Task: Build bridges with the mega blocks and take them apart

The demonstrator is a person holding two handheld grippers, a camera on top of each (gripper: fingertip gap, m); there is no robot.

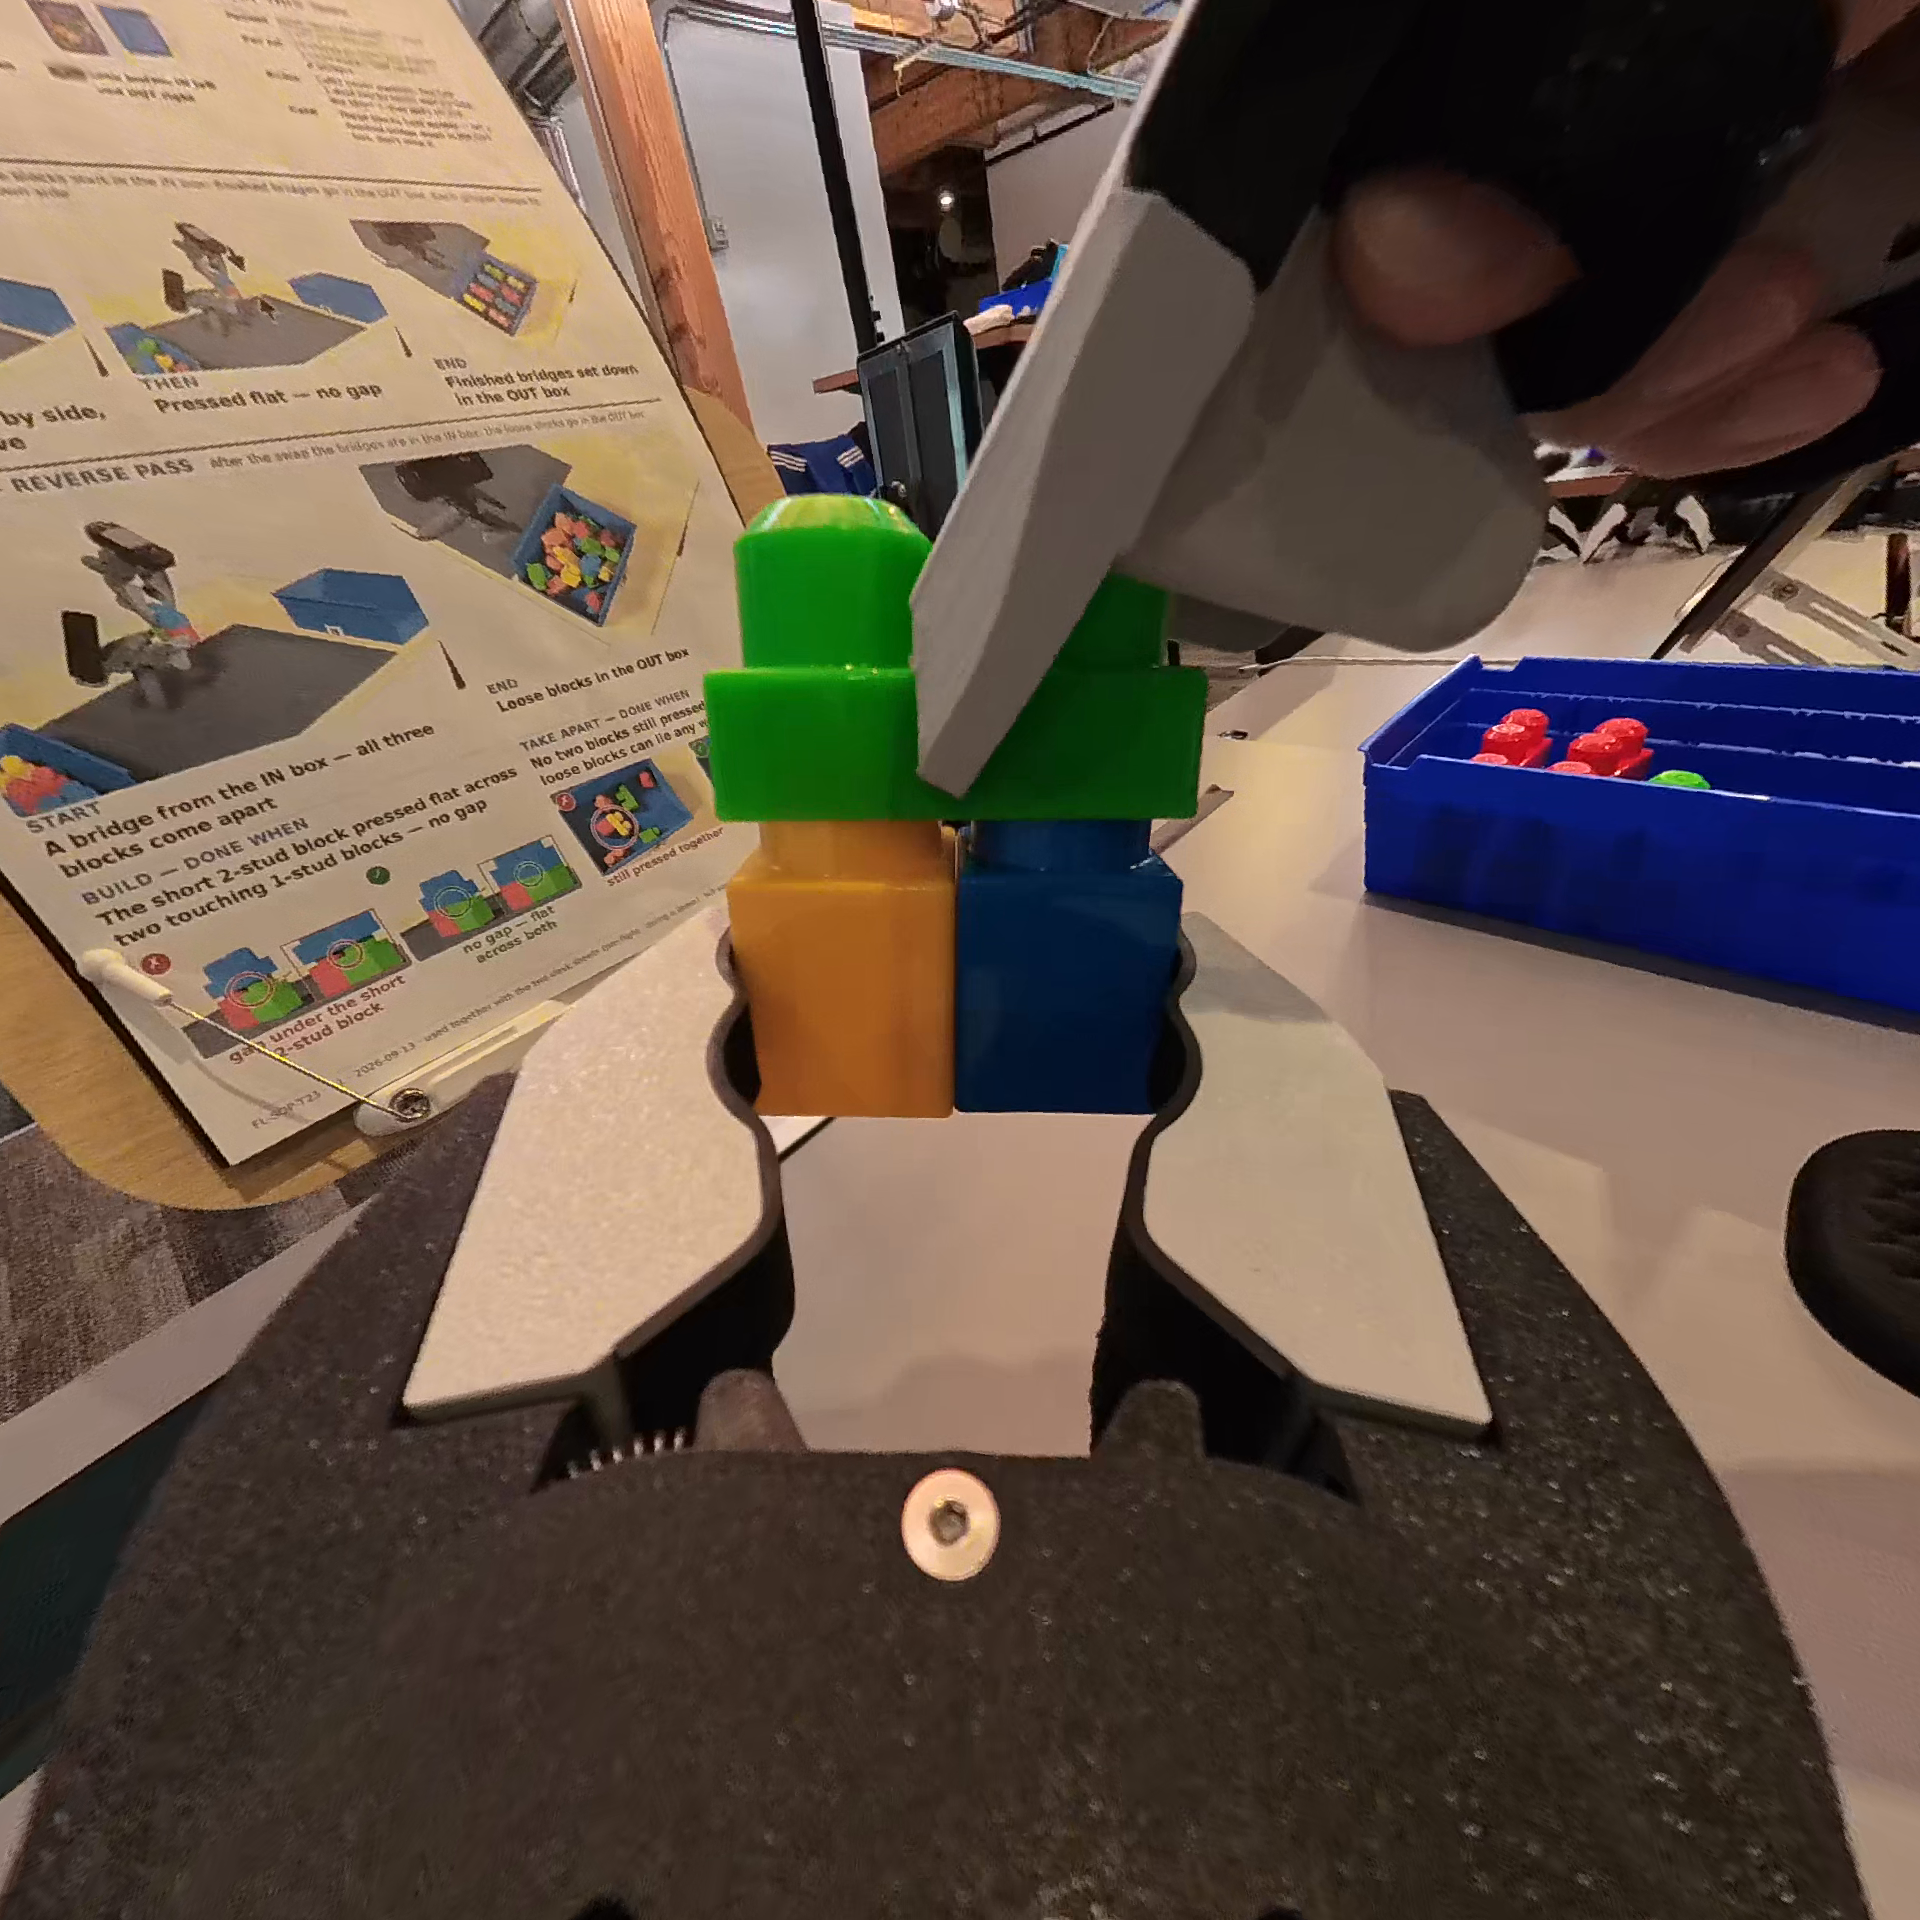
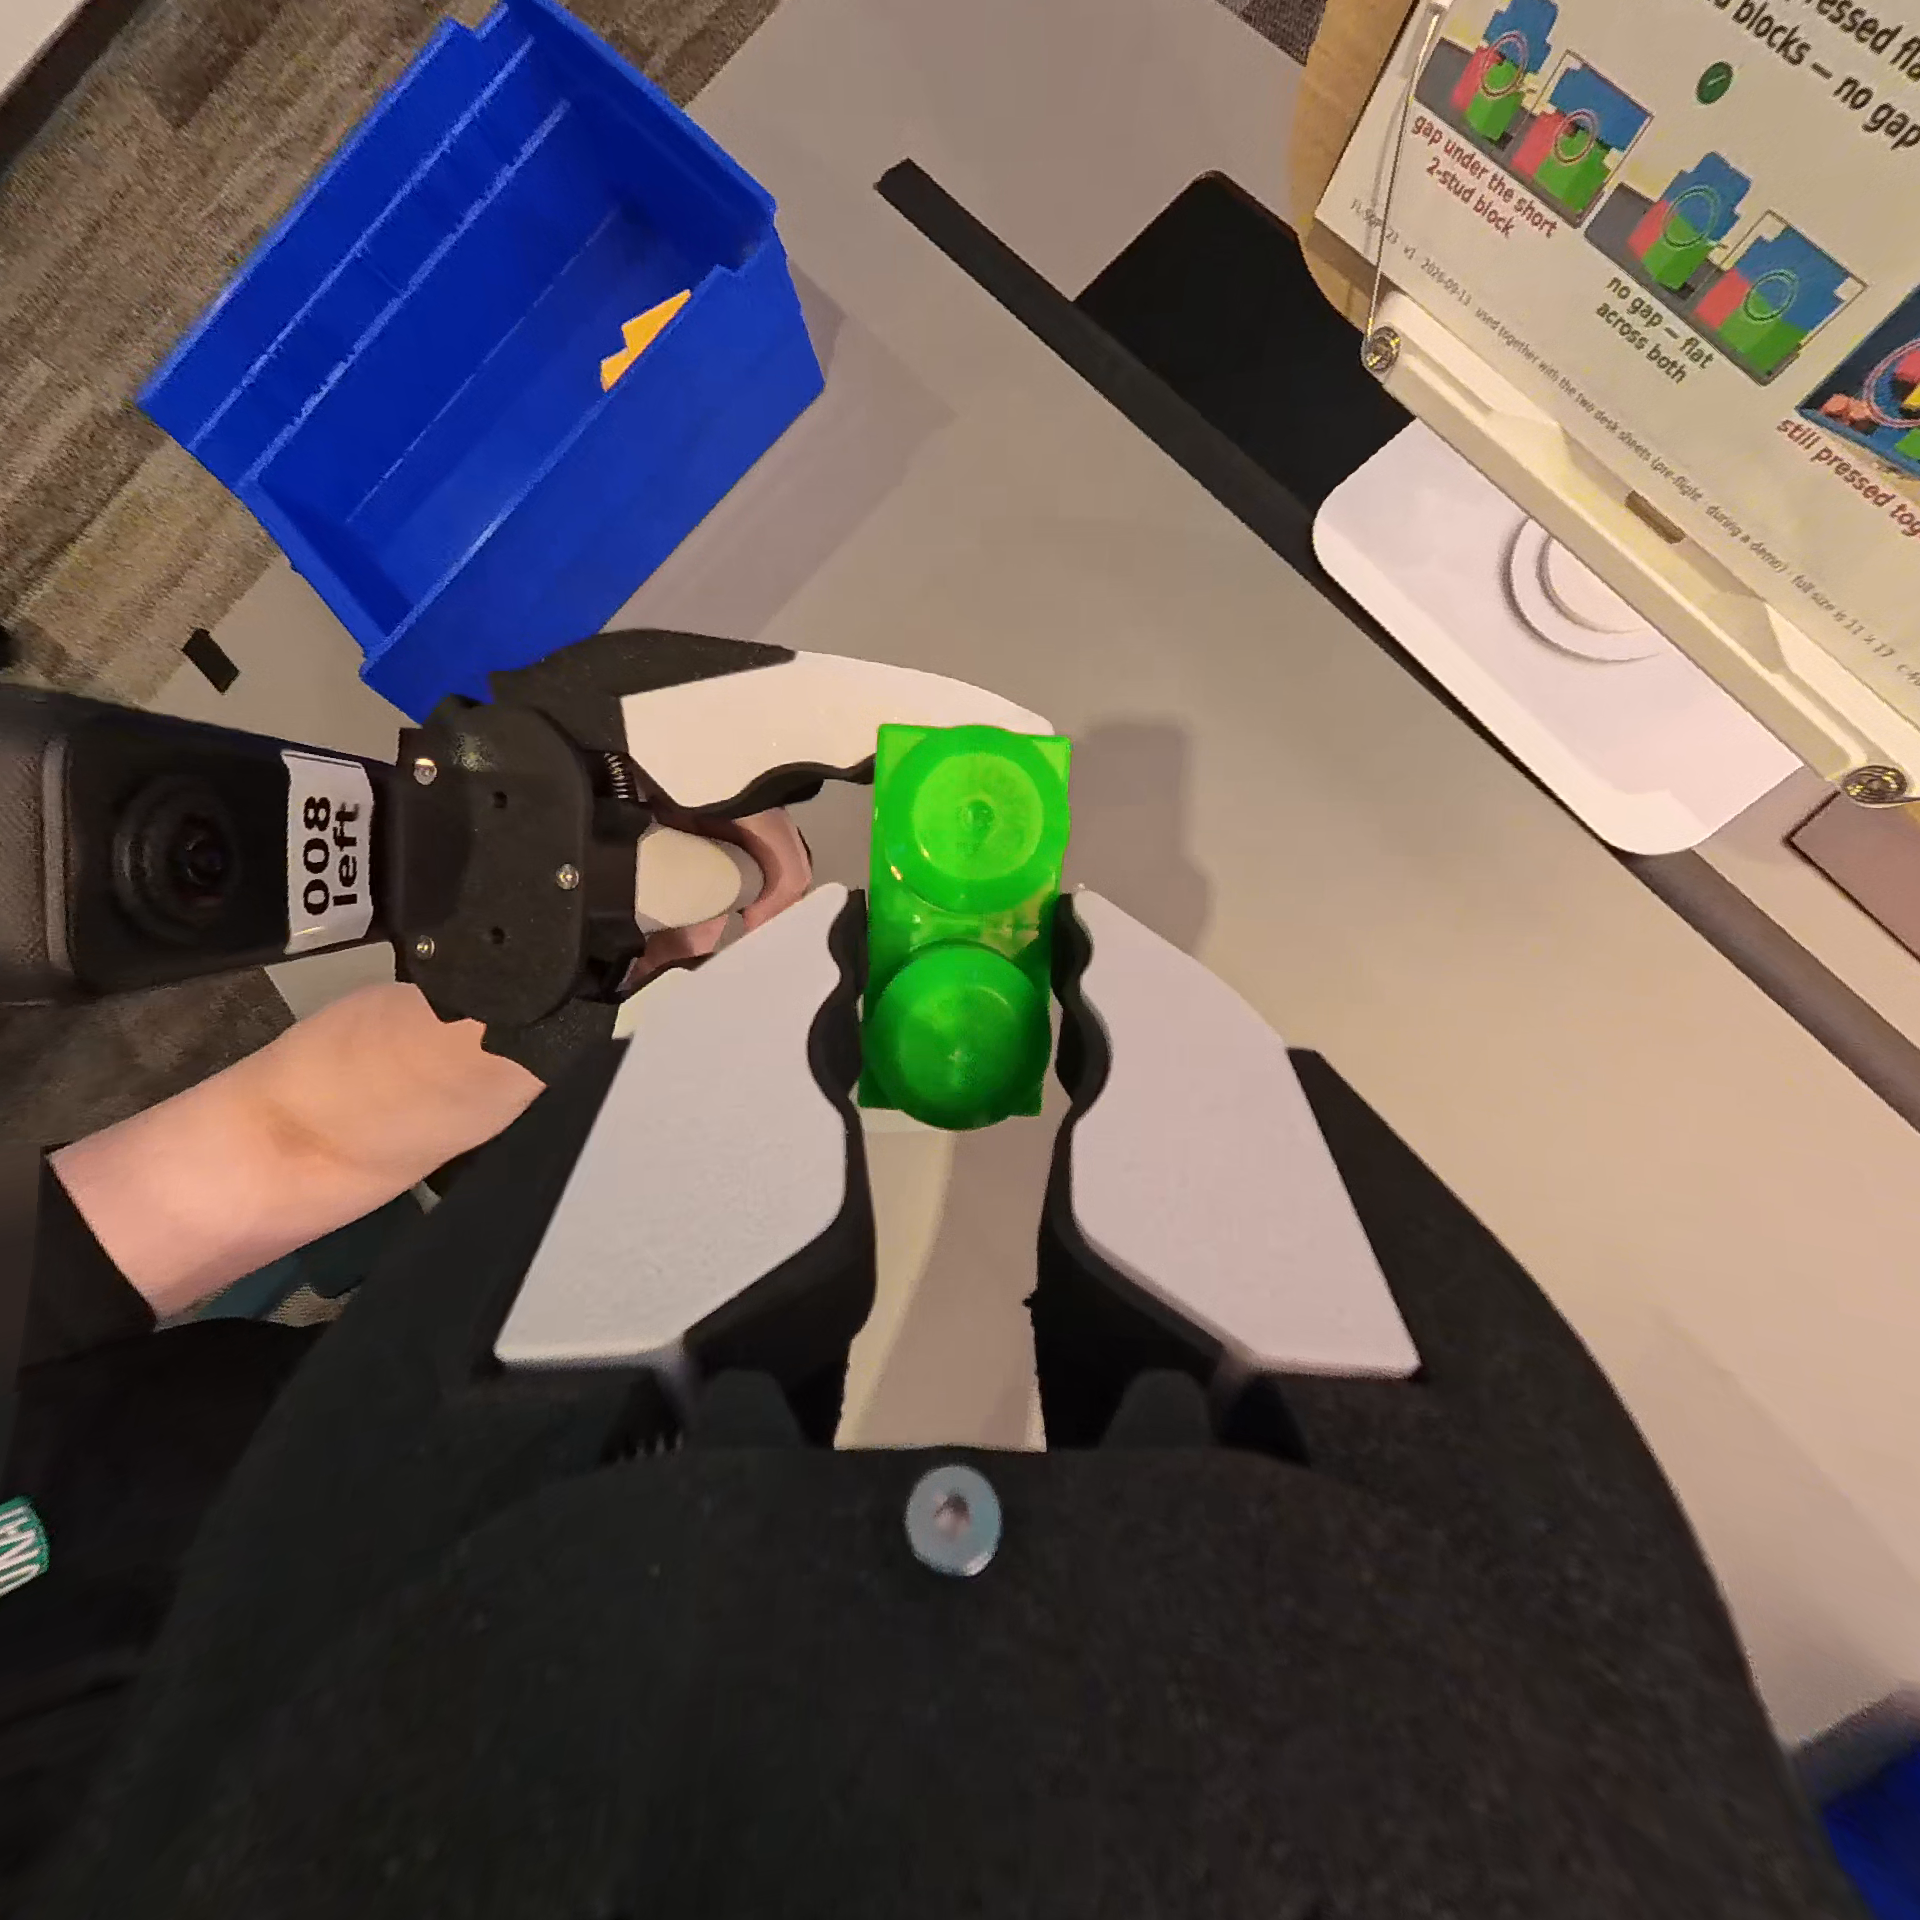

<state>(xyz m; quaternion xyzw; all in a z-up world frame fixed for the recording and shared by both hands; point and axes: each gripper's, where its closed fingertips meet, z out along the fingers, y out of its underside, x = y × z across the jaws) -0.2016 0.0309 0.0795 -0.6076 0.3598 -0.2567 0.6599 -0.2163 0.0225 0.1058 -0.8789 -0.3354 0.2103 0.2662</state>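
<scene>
— So where is the bridge?
— Up off the desk (image 2: 1299,831). The left tongs (image 1: 954,1023) squeeze the yellow block (image 1: 847,987) and blue block (image 1: 1065,987) side by side. The right tongs (image 2: 956,997) come from above, closed on the green block (image 2: 961,914), across one end.
— Which way does the green block run?
— Across both lower blocks, pointing away from the right tongs.
— Anything hidden?
— From above, the lower blocks. I can't tell building from pulling apart.

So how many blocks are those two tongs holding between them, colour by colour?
Green: 1, the two-stud top block
Yellow: 1, lower left
Blue: 1, lower right
Total: 3, held between the left tongs and the right tongs.
</scene>
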